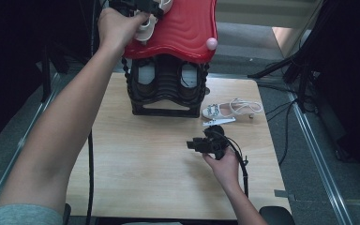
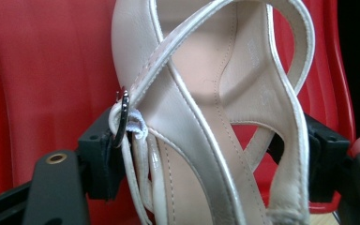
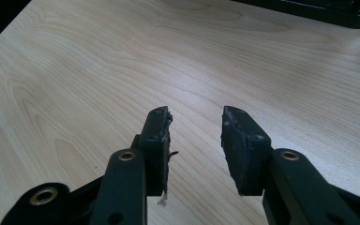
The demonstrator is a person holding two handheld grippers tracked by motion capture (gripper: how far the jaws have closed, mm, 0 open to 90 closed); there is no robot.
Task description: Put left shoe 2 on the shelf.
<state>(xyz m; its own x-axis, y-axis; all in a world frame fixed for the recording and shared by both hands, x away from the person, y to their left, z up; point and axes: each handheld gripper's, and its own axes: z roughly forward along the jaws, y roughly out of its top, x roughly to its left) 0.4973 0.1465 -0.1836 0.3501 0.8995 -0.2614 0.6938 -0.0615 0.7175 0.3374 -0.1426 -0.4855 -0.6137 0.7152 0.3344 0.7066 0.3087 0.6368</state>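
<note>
- Nearest to the camera, the right claw (image 1: 194, 144) rests low over the light wooden bench (image 1: 140, 164), its jaws partly apart with nothing between them.
- At the far left, the left claw (image 1: 154, 8) is on the glossy red wavy top (image 1: 187, 28) of the black plastic shoe rack (image 1: 166, 91).
- Between its jaws lies the cream leather strappy sandal (image 2: 206, 117); whether the pads press it, I cannot tell.
- Another white strappy sandal (image 1: 229, 108) lies on the bench, right of the rack.
</note>
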